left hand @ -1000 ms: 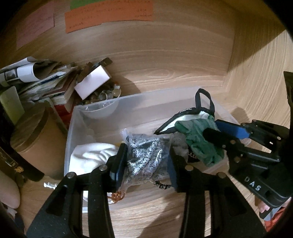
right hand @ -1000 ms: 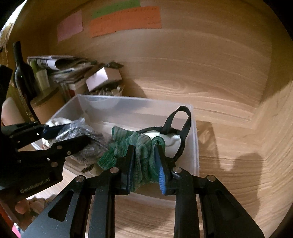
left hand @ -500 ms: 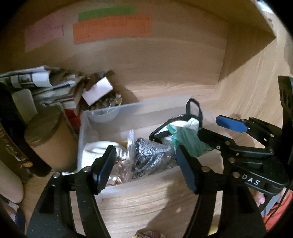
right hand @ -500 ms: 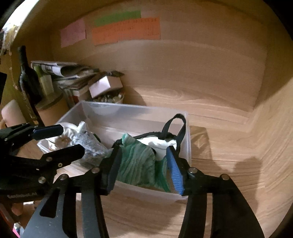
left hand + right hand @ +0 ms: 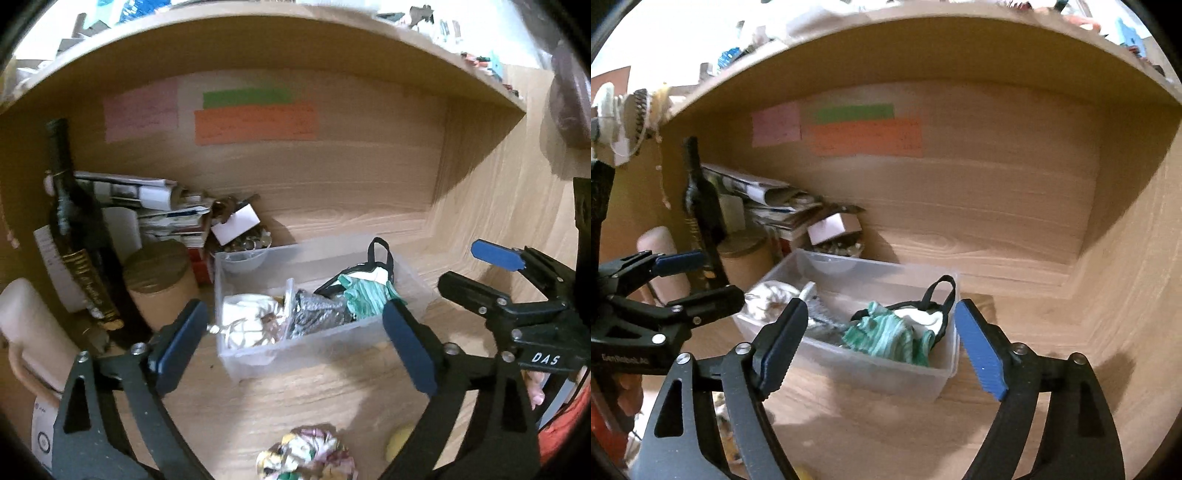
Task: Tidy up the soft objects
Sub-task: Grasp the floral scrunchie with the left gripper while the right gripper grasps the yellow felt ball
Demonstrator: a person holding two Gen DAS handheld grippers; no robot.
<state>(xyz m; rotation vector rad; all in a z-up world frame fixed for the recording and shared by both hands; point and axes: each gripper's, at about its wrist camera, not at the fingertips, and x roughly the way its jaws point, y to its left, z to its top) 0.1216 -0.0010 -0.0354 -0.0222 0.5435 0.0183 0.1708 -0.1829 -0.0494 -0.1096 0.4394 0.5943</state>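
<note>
Currently both grippers spread wide and empty, held back from the bin [image 5: 317, 354]; left gripper [image 5: 295, 343] framing bin from the front, right gripper [image 5: 875, 347] likewise, pinching nothing; no contact with bin or contents.

Clear plastic bin on the wooden bench [image 5: 295, 398], inside the shelf alcove; holds white cloth [image 5: 251, 317] at left end, grey crinkly bag [image 5: 317, 317] in the middle, green cloth [image 5: 886, 338] toward the right, piled on a white pouch with black strap [image 5: 942, 291]; strap loop sticking up above the rim.

Still loose outside the bin: floral fabric bundle [image 5: 306, 458] on bench at bottom edge of left view, near the left gripper; small yellow round thing [image 5: 399, 439] beside it, half hidden by gripper arm, can't tell what.

Judged handling: floral bundle light, limp, compressible; no fragile parts; pinch through the bulk at the middle, deep bite so folds don't slip out; edge grab likely to unravel or trail. Yellow thing probably squashy, round, may roll; grasp across widest part.

Clutter at left, not task items: dark bottle [image 5: 74, 236], cork-lid jar [image 5: 159, 273], stacked papers [image 5: 147, 206], bowl of coins [image 5: 247, 247] just behind bin; bottle tall and tippable, so keep swing clear of it. Coloured notes [image 5: 255, 122] on back wall.

Likely next: left gripper down onto floral bundle, then into the bin.
</note>
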